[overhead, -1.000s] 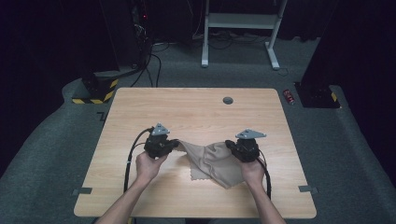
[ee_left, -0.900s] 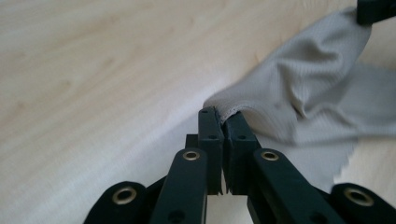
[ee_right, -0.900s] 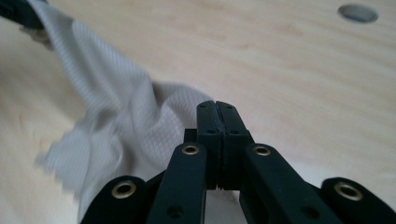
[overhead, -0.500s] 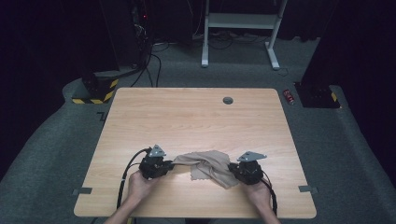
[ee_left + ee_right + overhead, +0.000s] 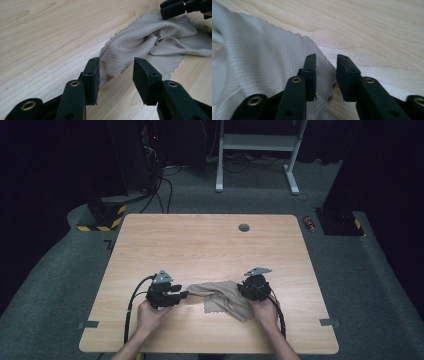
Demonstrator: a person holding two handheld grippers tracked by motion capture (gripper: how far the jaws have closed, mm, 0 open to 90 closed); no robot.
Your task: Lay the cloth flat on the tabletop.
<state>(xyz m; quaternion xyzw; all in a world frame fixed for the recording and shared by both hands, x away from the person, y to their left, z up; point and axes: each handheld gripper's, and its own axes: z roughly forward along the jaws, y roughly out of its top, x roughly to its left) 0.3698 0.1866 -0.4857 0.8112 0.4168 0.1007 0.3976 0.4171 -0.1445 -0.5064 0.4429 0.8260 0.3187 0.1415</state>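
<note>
- Cloth, beige and crumpled, is lying near the counter's front edge, between both grippers.
- Left gripper jaws have just been opening, cloth corner loose between them.
- Right gripper jaws have been spreading too, over the scalloped hem.

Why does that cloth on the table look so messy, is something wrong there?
Nothing looks damaged or spilled. The beige cloth just lies crumpled in folds near the table's front edge, not flat. The left gripper and right gripper have just been opening, jaws apart at its two ends.
</note>
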